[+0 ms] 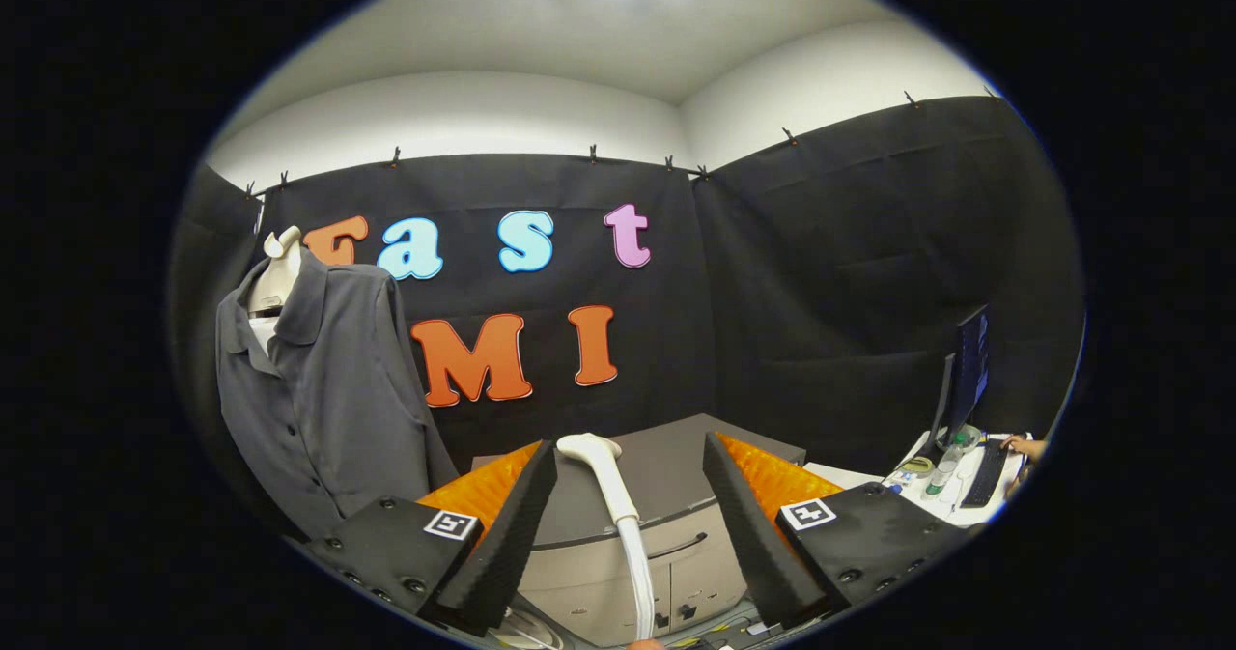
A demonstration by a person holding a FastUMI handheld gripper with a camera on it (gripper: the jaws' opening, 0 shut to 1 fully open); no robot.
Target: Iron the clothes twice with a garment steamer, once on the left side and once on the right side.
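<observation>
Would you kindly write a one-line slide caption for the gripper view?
Open tongs flank the white steamer head standing untouched between them; grey shirt hangs on mannequin beyond.

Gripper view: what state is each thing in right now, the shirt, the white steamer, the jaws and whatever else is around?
Shirt: hanging on a mannequin, collar open.
Steamer: upright between the jaws, not gripped.
Gripper: jaws open, apart from the steamer.
Cabinet: doors closed.
Monitor: switched on.
Hand: at the keyboard.
</observation>
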